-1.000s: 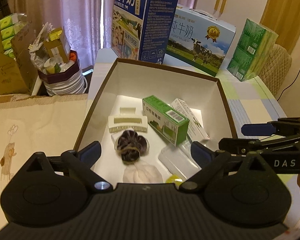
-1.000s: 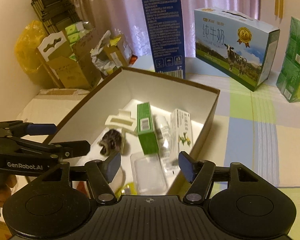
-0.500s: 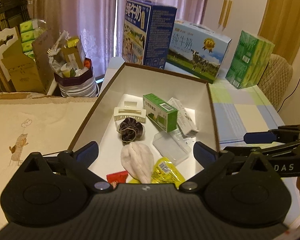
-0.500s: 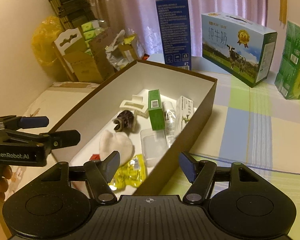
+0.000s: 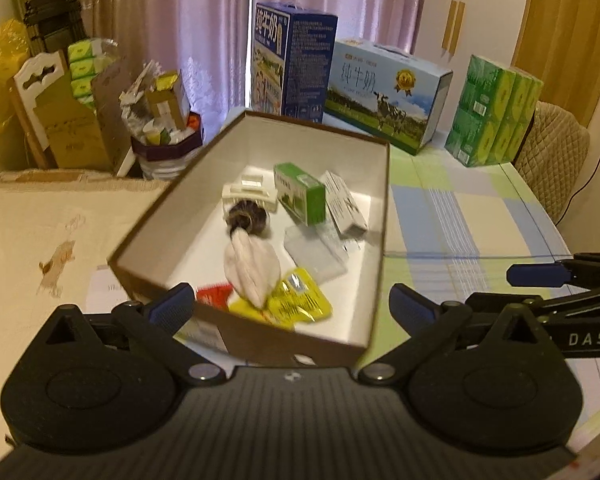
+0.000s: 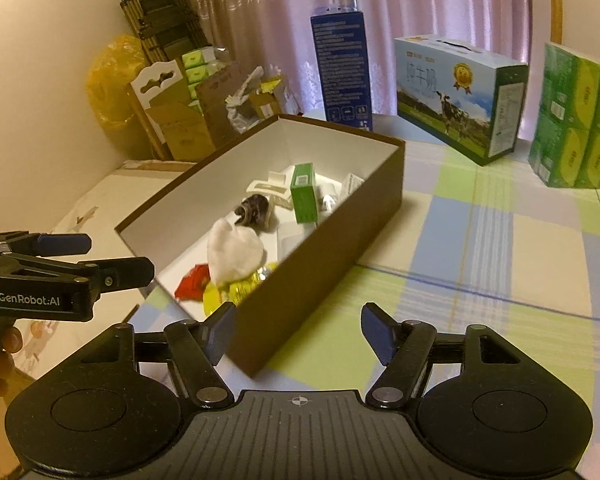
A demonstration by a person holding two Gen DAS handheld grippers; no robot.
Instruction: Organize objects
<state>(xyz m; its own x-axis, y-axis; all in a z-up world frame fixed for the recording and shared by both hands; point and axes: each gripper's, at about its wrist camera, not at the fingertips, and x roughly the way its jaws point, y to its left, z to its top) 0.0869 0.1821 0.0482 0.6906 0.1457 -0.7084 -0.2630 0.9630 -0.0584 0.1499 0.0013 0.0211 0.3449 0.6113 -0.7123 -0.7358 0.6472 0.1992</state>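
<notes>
Milk cartons (image 5: 384, 92) and a green tissue pack (image 5: 496, 112) stood on the checked tablecloth (image 6: 500, 248) behind the brown box (image 6: 340, 216), whose near wall partly hid the green carton (image 5: 302, 196), white cloth (image 5: 252, 268) and yellow packet (image 5: 296, 304) inside. Both the left gripper (image 5: 292, 306) and right gripper (image 6: 298, 332) hung spread wide and empty just short of the box.

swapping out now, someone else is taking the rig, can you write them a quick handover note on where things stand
Left gripper: open, empty, near the brown box.
Right gripper: open, empty, over the box's near corner.
In the box: green carton, white carton, cream clip, dark scrunchie, white cloth, clear case, yellow packet, red packet.
Done: these items are boxed.
Left: nothing loose seen on the checked tablecloth; check for a lid.
</notes>
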